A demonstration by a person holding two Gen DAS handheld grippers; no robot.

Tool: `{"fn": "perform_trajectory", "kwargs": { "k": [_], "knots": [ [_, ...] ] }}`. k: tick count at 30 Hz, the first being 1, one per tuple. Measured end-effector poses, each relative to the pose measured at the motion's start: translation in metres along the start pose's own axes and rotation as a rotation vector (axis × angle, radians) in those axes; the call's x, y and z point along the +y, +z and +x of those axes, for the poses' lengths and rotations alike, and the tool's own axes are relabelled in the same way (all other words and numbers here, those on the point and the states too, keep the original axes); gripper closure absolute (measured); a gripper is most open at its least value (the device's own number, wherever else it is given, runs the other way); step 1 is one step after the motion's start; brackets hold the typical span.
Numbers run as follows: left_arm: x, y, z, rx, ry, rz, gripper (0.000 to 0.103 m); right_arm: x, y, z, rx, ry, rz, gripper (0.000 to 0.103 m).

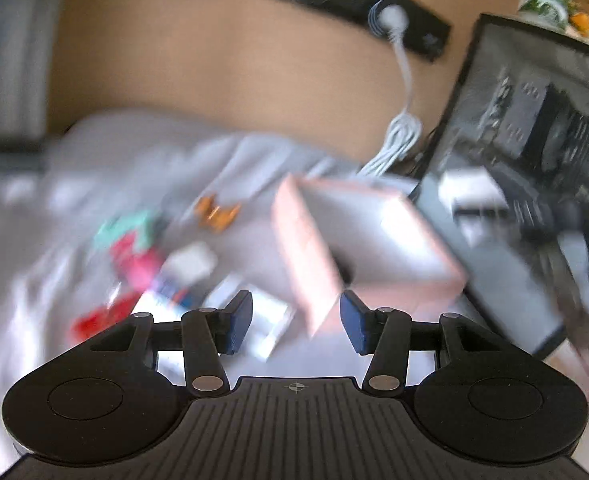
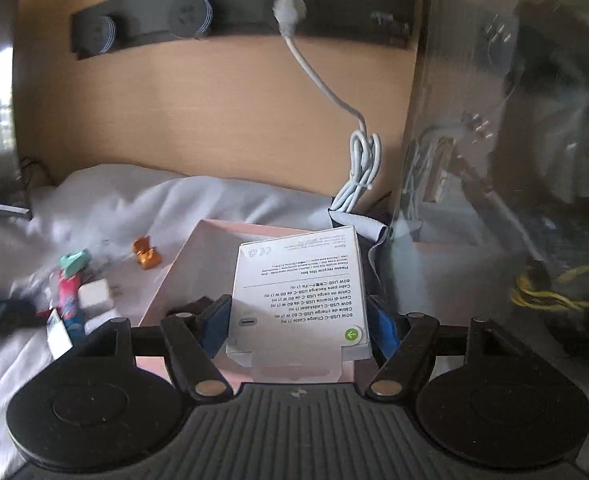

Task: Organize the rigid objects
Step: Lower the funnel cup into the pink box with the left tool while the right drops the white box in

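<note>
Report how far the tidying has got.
Done: nothing shows inside the pink box yet. In hand: the right gripper grips a white cable carton over it; the left gripper is open, empty. Left: orange clip, white charger, pink tube.

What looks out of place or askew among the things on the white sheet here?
Small items lie scattered on the white sheet left of the open pink box: an orange clip, a white charger block and a pink-and-teal tube, at odd angles. The right tongs hold the white USB-C cable box over the pink box.
</note>
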State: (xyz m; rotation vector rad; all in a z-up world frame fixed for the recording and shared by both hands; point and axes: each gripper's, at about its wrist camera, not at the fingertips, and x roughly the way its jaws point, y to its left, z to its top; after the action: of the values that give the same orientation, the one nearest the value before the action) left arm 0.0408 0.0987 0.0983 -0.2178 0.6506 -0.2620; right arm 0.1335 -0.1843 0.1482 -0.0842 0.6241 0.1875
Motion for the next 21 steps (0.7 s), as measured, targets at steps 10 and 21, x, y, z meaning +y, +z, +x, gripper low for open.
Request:
{"fn": "perform_trajectory", "kwargs": {
  "k": [10,21],
  "knots": [
    [0.037,-0.037,-0.02,0.088,0.179,-0.076,0.05,0.013,-0.013,0.052,0.054,-0.004,0.085,0.029],
    [0.066,-0.012,0.023,0.099,0.18,-0.322,0.05,0.054,-0.096,-0.009,0.087,0.114,-0.15,0.028]
  ]
}}
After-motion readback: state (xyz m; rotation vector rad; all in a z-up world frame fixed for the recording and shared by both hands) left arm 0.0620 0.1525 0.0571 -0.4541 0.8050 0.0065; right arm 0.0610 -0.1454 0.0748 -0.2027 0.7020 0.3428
